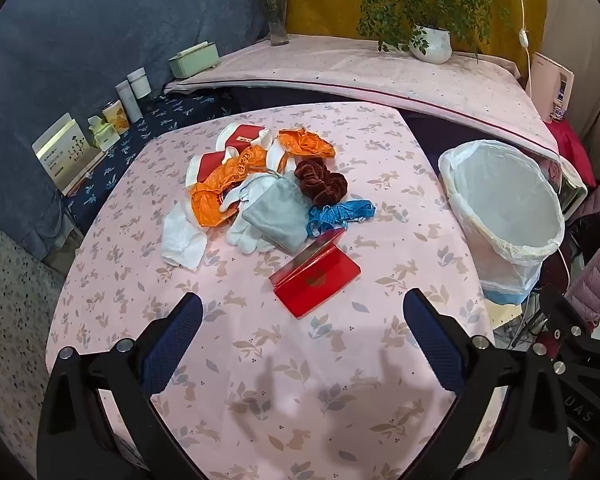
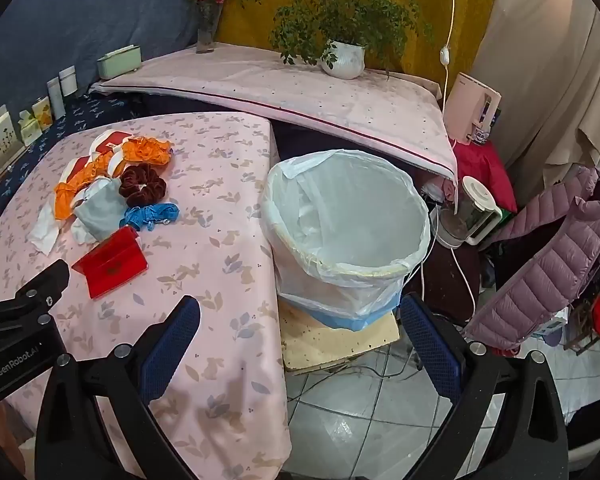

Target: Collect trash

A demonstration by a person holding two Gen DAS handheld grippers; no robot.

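Currently I hold both grippers spread wide and empty. My left gripper (image 1: 302, 312) hangs over the table (image 1: 380, 320), just short of the red card (image 1: 320, 280). Beyond it lies the trash pile: orange bags (image 1: 220, 184), grey pouch (image 1: 278, 212), brown scrunchie (image 1: 320, 182), blue tape (image 1: 340, 214), white tissue (image 1: 182, 238). My right gripper (image 2: 300, 312) faces the lined bin (image 2: 348, 216) beside the table's edge.
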